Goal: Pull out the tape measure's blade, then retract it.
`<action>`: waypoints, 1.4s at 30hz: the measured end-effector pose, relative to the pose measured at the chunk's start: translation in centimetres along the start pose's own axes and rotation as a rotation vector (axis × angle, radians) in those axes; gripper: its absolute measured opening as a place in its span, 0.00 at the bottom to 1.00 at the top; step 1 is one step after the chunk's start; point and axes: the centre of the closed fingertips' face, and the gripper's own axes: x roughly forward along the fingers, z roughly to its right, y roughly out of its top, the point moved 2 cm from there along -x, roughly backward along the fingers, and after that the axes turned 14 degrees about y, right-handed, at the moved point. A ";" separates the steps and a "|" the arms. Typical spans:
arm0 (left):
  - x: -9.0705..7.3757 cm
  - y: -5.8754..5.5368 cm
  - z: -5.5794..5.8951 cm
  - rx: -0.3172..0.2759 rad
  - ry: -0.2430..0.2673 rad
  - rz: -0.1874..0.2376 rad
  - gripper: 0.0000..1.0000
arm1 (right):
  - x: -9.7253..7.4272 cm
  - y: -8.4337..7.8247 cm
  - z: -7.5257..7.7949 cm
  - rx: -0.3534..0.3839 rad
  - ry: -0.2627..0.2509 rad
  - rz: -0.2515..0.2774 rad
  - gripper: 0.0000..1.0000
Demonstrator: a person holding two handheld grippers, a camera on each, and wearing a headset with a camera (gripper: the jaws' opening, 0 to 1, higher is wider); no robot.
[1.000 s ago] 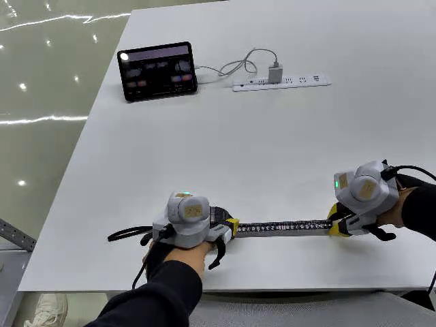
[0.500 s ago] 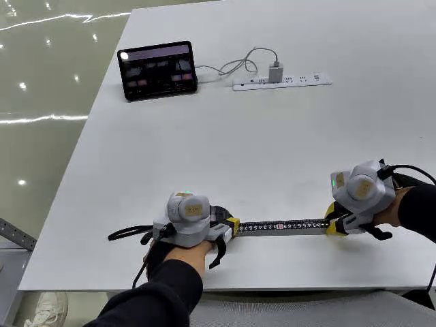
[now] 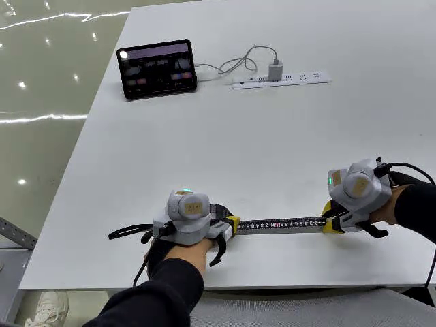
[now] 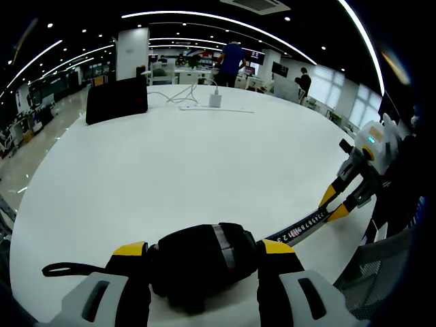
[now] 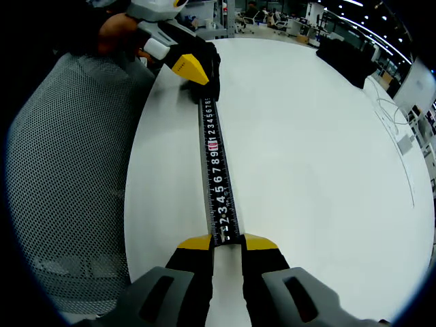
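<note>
The left claw [image 4: 204, 248] is pressed in on both sides of the tape measure's black case [image 4: 204, 266], pinching it between yellow tips. The case sits on the white bench [image 3: 272, 150] near the front edge, at about 6 o'clock in the head view. A black strap [image 3: 126, 233] trails from it toward 9 o'clock. The blade [image 3: 279, 223] is drawn out of the case toward 3 o'clock and lies low along the bench, numbers up. The right claw [image 5: 227, 242] is closed on the blade's free end, its two tips pinching it from either side. A hand is behind each claw. Far up the bench, a dark tablet [image 3: 157, 69] stands at 11 o'clock. A white power strip [image 3: 283, 81] lies at 12 o'clock, with a charger [image 3: 275, 71] plugged into it.
</note>
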 end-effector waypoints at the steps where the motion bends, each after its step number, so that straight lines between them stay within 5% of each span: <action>1: 0.0 0.0 0.0 -0.001 0.000 -0.001 0.59 | 0.0 0.0 0.0 0.000 0.000 0.001 0.11; 42: 0.0 0.0 0.0 0.002 0.001 -0.001 0.59 | 0.7 1.6 0.0 -0.002 -0.005 0.024 0.11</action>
